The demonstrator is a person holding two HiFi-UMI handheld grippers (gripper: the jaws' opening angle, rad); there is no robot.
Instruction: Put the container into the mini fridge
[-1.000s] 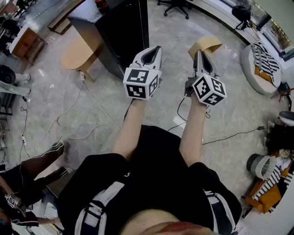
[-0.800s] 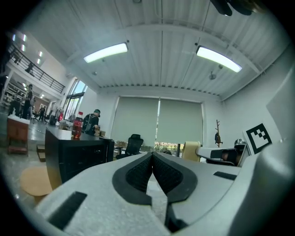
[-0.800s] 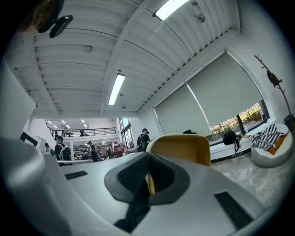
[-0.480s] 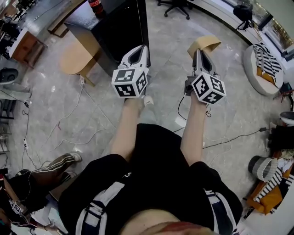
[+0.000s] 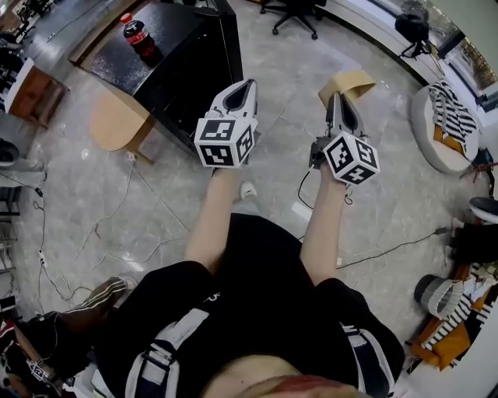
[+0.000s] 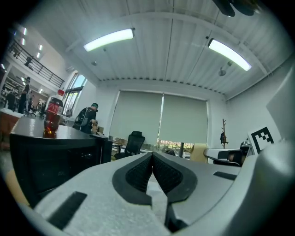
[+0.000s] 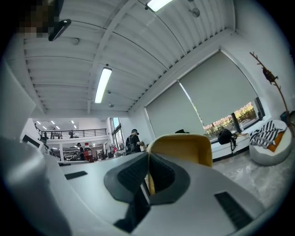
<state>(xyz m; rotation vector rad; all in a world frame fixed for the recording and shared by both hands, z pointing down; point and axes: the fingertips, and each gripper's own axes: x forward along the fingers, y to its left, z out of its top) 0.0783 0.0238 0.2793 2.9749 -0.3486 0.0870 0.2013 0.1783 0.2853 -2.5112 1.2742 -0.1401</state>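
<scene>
A tan open container (image 5: 348,80) is clamped by its wall in my right gripper (image 5: 340,99), held in the air over the floor. The right gripper view shows its yellow rim (image 7: 185,148) rising just beyond the shut jaws of the right gripper (image 7: 148,159). My left gripper (image 5: 247,84) is shut with nothing in it, its pads (image 6: 138,171) pressed together. It hovers by the near right corner of the black mini fridge (image 5: 179,66), whose door side (image 6: 50,159) fills the left of the left gripper view. The fridge door looks shut.
A cola bottle (image 5: 137,35) stands on the fridge top, the same bottle (image 6: 52,118) showing in the left gripper view. A round wooden stool (image 5: 117,120) sits left of the fridge. Cables (image 5: 117,225) trail over the floor. An office chair (image 5: 292,12) and a white beanbag (image 5: 443,109) stand farther off.
The fridge top and the cola bottle have come further into the head view. Both grippers stay held out in front, the container still in the right one.
</scene>
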